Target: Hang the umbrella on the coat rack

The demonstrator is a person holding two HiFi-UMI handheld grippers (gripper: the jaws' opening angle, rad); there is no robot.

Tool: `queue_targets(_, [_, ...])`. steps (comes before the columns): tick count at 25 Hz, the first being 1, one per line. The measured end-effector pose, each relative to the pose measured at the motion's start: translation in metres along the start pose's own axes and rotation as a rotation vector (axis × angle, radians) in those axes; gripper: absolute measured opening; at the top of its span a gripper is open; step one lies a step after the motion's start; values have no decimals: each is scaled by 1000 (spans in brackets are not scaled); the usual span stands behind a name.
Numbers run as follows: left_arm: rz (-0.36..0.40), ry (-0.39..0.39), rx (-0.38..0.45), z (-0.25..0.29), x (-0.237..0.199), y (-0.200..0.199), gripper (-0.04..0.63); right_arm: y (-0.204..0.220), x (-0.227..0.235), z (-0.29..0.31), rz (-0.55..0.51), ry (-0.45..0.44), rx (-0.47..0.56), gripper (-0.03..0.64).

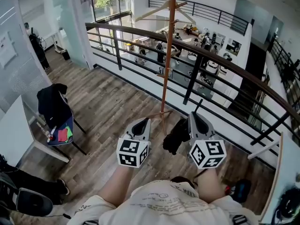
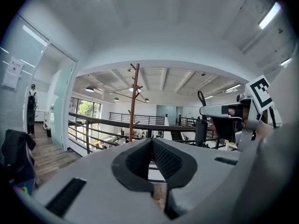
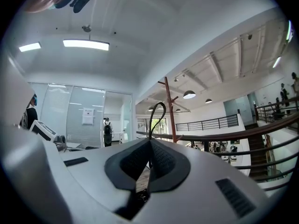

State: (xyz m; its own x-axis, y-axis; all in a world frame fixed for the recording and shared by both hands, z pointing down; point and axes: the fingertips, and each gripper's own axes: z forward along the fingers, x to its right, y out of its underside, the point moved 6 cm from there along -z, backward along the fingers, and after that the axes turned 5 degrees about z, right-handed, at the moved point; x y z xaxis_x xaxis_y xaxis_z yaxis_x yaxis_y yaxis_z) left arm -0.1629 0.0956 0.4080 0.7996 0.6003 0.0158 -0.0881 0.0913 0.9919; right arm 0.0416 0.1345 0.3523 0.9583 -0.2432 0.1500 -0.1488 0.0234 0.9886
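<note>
Umbrella [image 1: 176, 137] hangs upright, top clamped in right gripper [image 1: 196, 114] jaws; left gripper [image 1: 146, 121] jaws together.

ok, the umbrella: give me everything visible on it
The umbrella is black, fabric-looking and folded into a short, rumpled bundle. A thin black strap loop at its top end sticks up past the shut fingers of the right gripper, which pinch the strap; the body hangs free below them. Nothing else touches it. It is apart from the coat rack, not yet hung.
</note>
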Motion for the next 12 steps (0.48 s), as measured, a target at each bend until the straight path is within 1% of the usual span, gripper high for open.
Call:
queue_targets(3, [4,1,-10,-3,-11,4,5,3,-8,8,0,-1,-8,2])
queue_targets(6, [7,-3,-21,4,-18,9,5,4,-7,15,5,-2,-6,2])
queue_targets(9, [12,-9,-31,15,-23,14,5,4,1,28,-1,-5,0,2])
queue_targets(12, [20,-14,-43,31,-30,13,5,5,17,49,20,2,-7,3])
